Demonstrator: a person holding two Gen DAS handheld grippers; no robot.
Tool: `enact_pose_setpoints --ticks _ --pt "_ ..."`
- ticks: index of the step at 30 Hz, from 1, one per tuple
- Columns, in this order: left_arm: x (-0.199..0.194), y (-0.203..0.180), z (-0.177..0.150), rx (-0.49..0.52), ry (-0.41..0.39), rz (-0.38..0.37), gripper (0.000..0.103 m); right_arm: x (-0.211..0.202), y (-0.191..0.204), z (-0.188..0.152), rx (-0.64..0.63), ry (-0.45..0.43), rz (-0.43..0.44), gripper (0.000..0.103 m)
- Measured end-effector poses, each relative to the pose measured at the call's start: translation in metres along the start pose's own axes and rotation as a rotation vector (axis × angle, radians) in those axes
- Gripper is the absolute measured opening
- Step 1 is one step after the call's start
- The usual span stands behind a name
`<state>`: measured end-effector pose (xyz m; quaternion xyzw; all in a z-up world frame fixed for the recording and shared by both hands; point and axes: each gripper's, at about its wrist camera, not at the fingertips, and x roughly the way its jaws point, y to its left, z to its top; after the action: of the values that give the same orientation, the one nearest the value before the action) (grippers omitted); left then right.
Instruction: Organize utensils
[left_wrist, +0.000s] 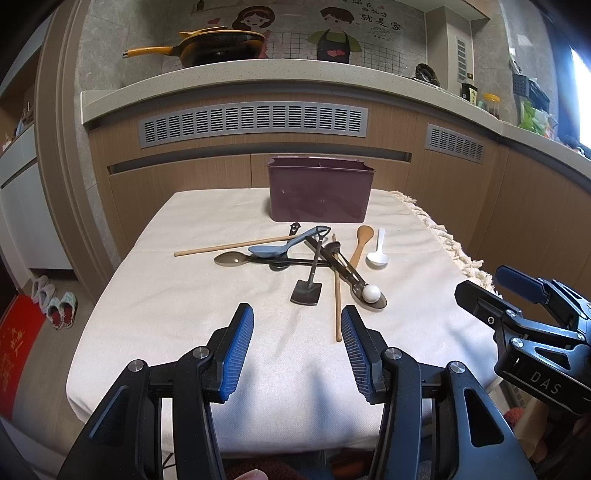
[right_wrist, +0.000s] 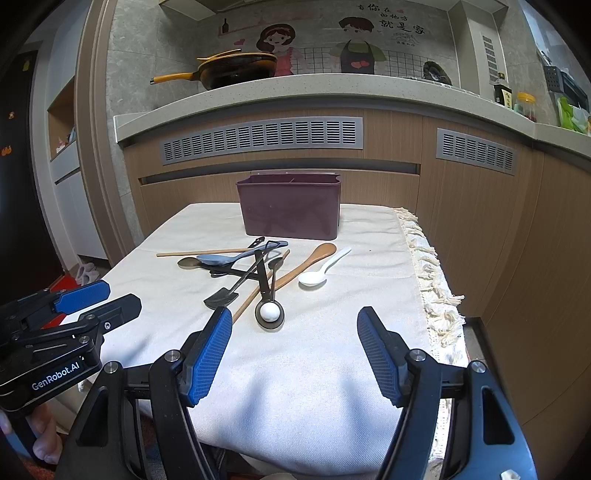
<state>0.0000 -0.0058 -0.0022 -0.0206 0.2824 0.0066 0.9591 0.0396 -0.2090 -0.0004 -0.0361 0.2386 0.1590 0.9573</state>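
A maroon utensil holder (left_wrist: 320, 194) (right_wrist: 290, 208) stands at the far side of the cloth-covered table (left_wrist: 166, 295). In front of it lies a tangled pile: a blue spoon (left_wrist: 275, 247), a wooden spoon (left_wrist: 361, 242), a white spoon (left_wrist: 378, 253), a small dark shovel-shaped spatula (left_wrist: 306, 290), two chopsticks (left_wrist: 337, 295), dark spoons, and one dark spoon holding a white ball (left_wrist: 371, 292) (right_wrist: 269, 311). My left gripper (left_wrist: 297, 350) is open and empty, near the table's front. My right gripper (right_wrist: 293, 354) is open and empty, just short of the ball spoon.
A fringed cloth edge (right_wrist: 432, 273) runs down the table's right side. Wooden cabinets with vents (left_wrist: 255, 122) stand behind the table. A yellow-handled pan (left_wrist: 218, 46) sits on the counter above. Slippers (left_wrist: 55, 302) lie on the floor at left.
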Motion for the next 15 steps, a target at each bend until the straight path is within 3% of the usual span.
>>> enact_pose_setpoints --ticks 7,12,15 --pt "0.009 0.005 -0.001 -0.038 0.006 -0.022 0.05 0.0 0.0 0.002 -0.005 0.0 -0.007 0.068" --pt "0.015 0.023 0.009 -0.141 -0.024 -0.115 0.05 0.005 0.0 0.005 -0.012 0.001 -0.012 0.068" --pt "0.022 0.031 0.015 -0.119 -0.025 -0.11 0.05 0.014 0.0 0.006 -0.012 0.019 -0.01 0.068"
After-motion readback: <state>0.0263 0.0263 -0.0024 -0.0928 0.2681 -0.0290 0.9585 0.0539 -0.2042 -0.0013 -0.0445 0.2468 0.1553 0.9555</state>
